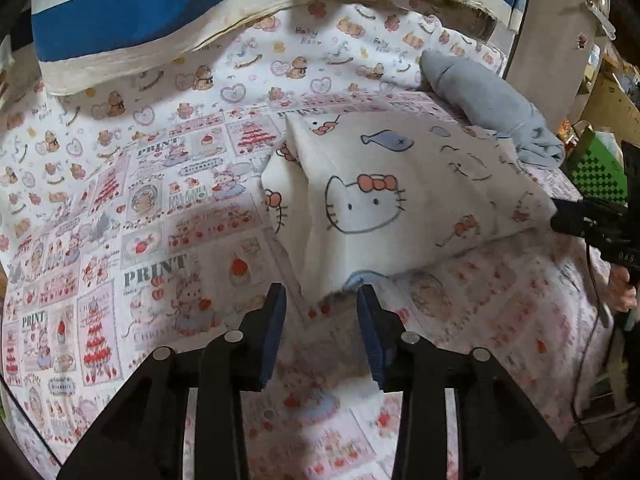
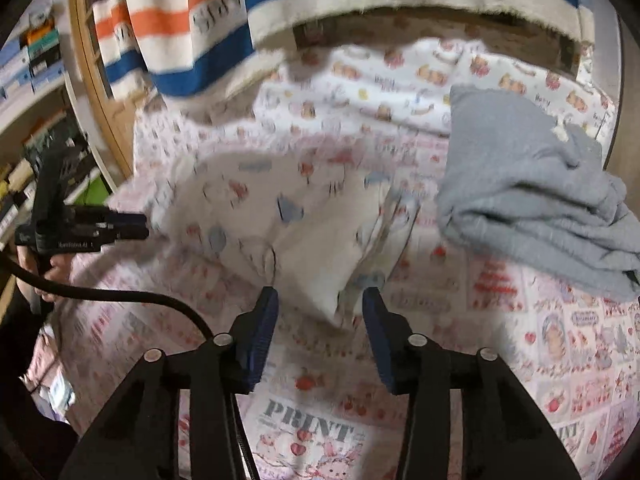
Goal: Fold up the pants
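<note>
White pants (image 1: 380, 200) with a cartoon cat print lie folded on the printed bedsheet (image 1: 120, 240). My left gripper (image 1: 322, 296) stands open at the pants' near corner, and its blue pads do not press the cloth. The right gripper (image 1: 556, 216) shows at the pants' right edge. In the right wrist view the pants (image 2: 280, 220) are blurred. Their near corner reaches in between the fingers of my open right gripper (image 2: 320, 300), with gaps on both sides. The left gripper (image 2: 146, 226), held by a hand, sits at the pants' left edge.
A crumpled grey garment (image 1: 492, 108) (image 2: 528, 200) lies on the bed beyond the pants. A striped blue, white and orange cloth (image 2: 200, 40) hangs over the far side. A green basket (image 1: 596, 168) and shelves stand beside the bed. A black cable (image 2: 120, 294) trails across the sheet.
</note>
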`<state>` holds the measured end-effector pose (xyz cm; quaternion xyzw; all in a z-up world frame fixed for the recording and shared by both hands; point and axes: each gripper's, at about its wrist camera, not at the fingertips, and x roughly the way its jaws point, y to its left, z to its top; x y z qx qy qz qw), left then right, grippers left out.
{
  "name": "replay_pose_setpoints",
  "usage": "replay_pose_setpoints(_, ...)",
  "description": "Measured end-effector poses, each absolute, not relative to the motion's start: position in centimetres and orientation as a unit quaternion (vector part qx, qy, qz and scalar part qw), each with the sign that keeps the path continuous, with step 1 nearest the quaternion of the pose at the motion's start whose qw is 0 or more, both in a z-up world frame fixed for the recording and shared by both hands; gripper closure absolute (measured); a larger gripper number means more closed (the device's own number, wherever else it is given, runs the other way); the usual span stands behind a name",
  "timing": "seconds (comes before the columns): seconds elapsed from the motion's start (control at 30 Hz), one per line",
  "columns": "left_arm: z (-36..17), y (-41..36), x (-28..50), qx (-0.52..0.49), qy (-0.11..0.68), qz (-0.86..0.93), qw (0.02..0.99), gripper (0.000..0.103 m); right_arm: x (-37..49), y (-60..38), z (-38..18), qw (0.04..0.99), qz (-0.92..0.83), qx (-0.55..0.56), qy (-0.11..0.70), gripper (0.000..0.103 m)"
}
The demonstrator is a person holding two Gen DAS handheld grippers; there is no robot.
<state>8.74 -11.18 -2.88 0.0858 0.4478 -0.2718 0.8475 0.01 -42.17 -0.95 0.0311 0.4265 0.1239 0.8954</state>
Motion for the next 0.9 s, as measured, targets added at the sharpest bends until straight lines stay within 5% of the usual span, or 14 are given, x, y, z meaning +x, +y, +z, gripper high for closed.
replay_pose_setpoints(0.07, -3.1, -11.4, 8.9, 0.078, 0.445, -0.272, 0.85, 0.073, 0.6, -42.2, -1.9, 0.891, 0.117, 0.032, 0.437, 0.06)
replay_pose_setpoints(0.2, -3.1, -12.0, 8.5, 0.079, 0.431, -0.281, 0.854, 0.101, 1.1, -42.7, -3.0, 0.886, 0.118, 0.067, 0.444, 0.067)
replay_pose_setpoints(0.27, -2.9, -12.0, 8.3, 0.082, 0.419, -0.273, 0.862, 0.101, 1.1, -42.8, -3.1, 0.889, 0.114, 0.075, 0.437, 0.077)
replay_pose_setpoints(0.3, -2.8, -11.9, 8.3, 0.08, 0.418, -0.272, 0.863, 0.101, 1.1, -42.8, -3.1, 0.89, 0.113, 0.076, 0.435, 0.098)
replay_pose_setpoints(0.9, -3.1, -9.8, 8.4, 0.08, 0.424, -0.229, 0.872, 0.095, -0.4, -45.2, -1.8, 0.899, 0.049, 0.11, 0.421, 0.1)
